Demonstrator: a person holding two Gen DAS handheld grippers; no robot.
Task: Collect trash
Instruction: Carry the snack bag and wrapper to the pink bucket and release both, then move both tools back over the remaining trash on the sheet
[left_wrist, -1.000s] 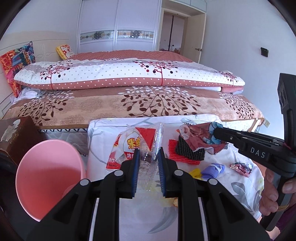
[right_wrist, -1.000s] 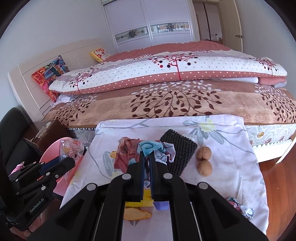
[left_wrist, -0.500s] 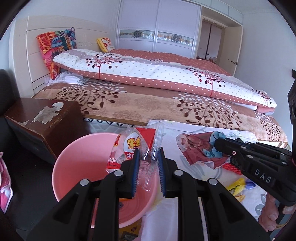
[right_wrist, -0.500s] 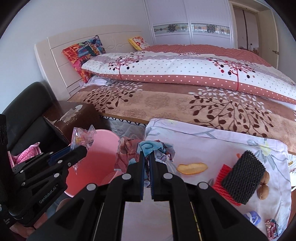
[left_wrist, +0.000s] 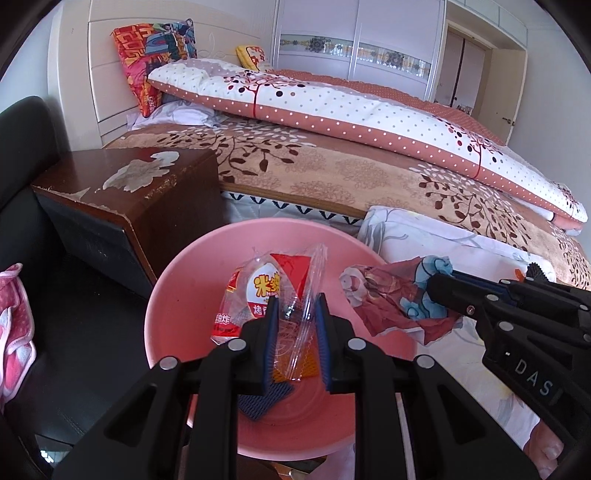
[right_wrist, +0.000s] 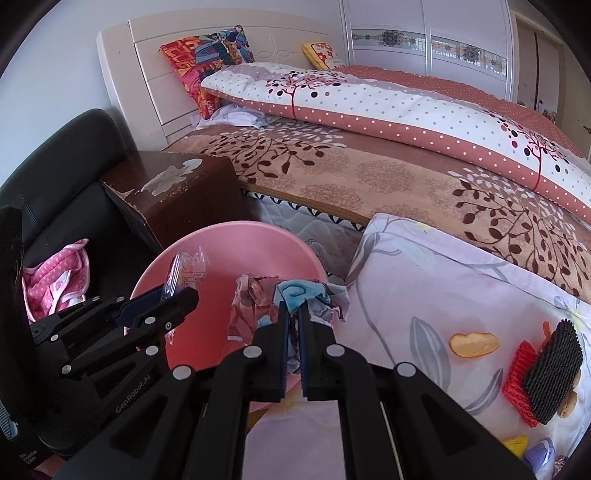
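Item: left gripper (left_wrist: 295, 328). Jaws clamped on a clear snack wrapper (left_wrist: 266, 295), held over the pink basin (left_wrist: 177, 295). The basin sits on the floor, left of the cloth (right_wrist: 424, 280) spread at the bed's foot.

Item: right gripper (right_wrist: 291, 332). Jaws pressed tight on crumpled paper (right_wrist: 258, 299), at the basin's right rim, partly over the cloth edge.

Step in hand, judged: drop both pieces in the basin. Advice: bring the paper further left, well inside the rim, before letting go, or it may fall on the cloth. The wrapper is light and may cling to a pad; open wide and low.

Left view only: scraps already in the basin bottom, one dark blue (left_wrist: 258, 402), one orange.

Right view only: trash left on the cloth at far right: black mesh (right_wrist: 554, 373) on red mesh (right_wrist: 517, 376), a yellow peel (right_wrist: 472, 343), a walnut, small yellow and purple bits at the near edge. Also a pink garment (right_wrist: 55, 284) on the black seat.
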